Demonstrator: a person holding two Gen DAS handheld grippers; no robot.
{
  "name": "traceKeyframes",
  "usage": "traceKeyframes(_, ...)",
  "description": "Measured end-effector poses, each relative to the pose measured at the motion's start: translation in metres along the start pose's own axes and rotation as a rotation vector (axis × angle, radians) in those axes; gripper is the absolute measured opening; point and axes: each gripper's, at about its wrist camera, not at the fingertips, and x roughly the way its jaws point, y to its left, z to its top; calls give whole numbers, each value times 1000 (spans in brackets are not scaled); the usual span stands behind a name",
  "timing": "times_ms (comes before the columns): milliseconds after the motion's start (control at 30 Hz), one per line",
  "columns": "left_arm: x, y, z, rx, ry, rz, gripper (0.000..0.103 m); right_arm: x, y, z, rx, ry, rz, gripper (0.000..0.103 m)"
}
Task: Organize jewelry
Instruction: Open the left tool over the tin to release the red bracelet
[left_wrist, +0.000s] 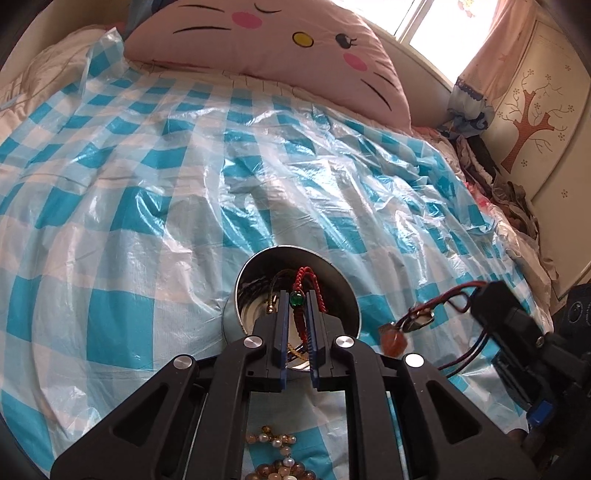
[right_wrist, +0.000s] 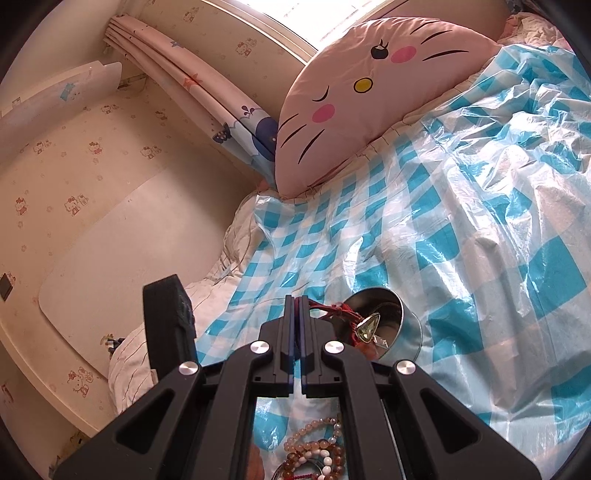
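The left gripper (left_wrist: 296, 300) pinches a red cord bracelet (left_wrist: 303, 284) with a green bead over the metal tin (left_wrist: 347, 295); the right gripper (right_wrist: 297, 301), jaws pressed together, pinches a red cord (right_wrist: 325, 308) beside it

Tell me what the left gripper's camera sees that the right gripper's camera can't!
Only the left view shows the green bead on a red cord between the left gripper fingers, and the tree picture.

Only the right view shows a yellow-green triangle gem.

Both show the metal tin, the cat pillow and the checked plastic sheet.
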Motion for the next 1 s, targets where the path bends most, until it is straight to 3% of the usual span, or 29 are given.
traceKeyframes(67,-2,7,0,-21,-7,11,21,8,1,5,-7,4,4,3)
traceKeyframes(133,-13,13,1,-39,-50,27,39,18,3,9,-10,13,18,3)
traceKeyframes(200,-26,21,2,-75,-101,42,46,34,4,11,-30,52,-7,3)
traceKeyframes(300,-40,32,-1,-113,-138,82,49,58,3,6,-111,112,-220,3)
traceKeyframes(433,-49,37,-6,-125,-140,136,53,58,-7,-6,-121,135,-352,7)
traceKeyframes(467,-51,37,-7,-125,-142,143,54,54,-9,-7,-112,128,-369,24)
traceKeyframes(533,-55,35,-11,-119,-143,151,57,45,-13,-8,-91,100,-393,47)
traceKeyframes(833,-78,34,-43,-106,-113,190,65,28,-33,-17,-2,100,-478,47)
traceKeyframes(1000,-83,35,-57,-95,-92,215,65,25,-27,-21,-20,98,-486,49)
